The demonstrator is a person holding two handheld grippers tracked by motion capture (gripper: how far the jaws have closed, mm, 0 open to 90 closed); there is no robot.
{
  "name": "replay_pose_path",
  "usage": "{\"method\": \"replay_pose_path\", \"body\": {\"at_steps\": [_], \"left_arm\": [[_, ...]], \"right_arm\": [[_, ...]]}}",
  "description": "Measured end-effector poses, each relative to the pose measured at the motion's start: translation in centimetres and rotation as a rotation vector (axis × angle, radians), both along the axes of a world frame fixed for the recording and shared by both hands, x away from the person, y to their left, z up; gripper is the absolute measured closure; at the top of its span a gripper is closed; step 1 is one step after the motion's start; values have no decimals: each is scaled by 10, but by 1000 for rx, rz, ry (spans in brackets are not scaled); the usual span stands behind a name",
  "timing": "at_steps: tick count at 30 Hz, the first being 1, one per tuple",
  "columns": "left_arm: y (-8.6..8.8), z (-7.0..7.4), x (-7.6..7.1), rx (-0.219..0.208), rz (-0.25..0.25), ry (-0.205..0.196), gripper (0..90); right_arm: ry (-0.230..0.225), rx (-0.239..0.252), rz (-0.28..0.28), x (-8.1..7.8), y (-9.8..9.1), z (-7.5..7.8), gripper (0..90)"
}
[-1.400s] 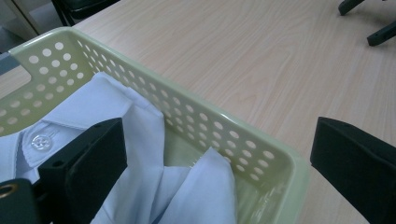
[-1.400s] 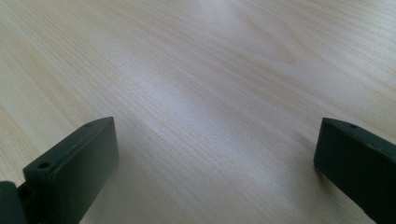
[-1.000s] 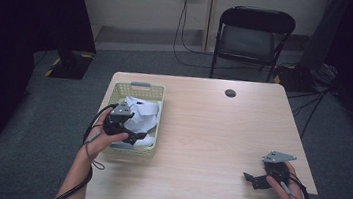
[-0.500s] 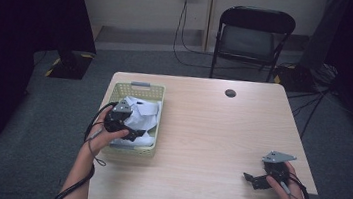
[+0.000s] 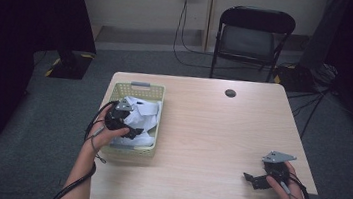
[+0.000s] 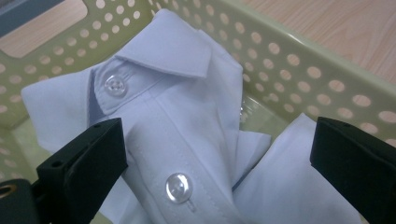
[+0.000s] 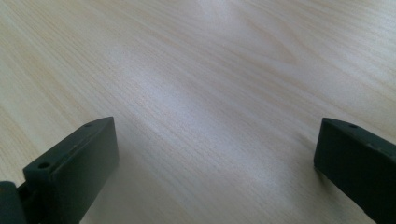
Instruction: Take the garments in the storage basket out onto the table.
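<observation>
Since a second ago the left gripper (image 5: 133, 131) has crept a little farther over the yellow-green basket (image 5: 138, 87). Its jaws stand wide apart, holding nothing, straddling the white shirt (image 6: 187, 121) just ahead; the button placket runs forward between them toward the collar. Well apart to the right, the right gripper (image 5: 251, 178) rests open on the wooden table (image 7: 210, 70).

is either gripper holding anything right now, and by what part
Nothing is held. The left gripper is open over the white shirt in the basket; the right gripper is open above bare table.
</observation>
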State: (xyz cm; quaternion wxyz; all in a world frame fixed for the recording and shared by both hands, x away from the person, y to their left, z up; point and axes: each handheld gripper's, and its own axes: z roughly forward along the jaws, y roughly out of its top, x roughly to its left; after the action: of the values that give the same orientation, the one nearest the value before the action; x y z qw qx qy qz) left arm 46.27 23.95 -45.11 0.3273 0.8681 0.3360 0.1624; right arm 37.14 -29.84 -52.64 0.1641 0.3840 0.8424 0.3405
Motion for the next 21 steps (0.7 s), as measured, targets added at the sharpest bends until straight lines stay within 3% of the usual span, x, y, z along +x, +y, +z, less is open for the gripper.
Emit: {"method": "replay_pose_path", "body": {"at_steps": [7, 16, 21], "left_arm": [[-5, -4, 5, 63, 3, 46, 24], [-13, -16, 15, 225, 23, 178, 35], [-16, -21, 19, 243, 32, 247, 62]], "right_arm": [[0, 0, 0, 0, 0, 0, 0], [0, 0, 0, 0, 0, 0, 0], [0, 0, 0, 0, 0, 0, 0]]}}
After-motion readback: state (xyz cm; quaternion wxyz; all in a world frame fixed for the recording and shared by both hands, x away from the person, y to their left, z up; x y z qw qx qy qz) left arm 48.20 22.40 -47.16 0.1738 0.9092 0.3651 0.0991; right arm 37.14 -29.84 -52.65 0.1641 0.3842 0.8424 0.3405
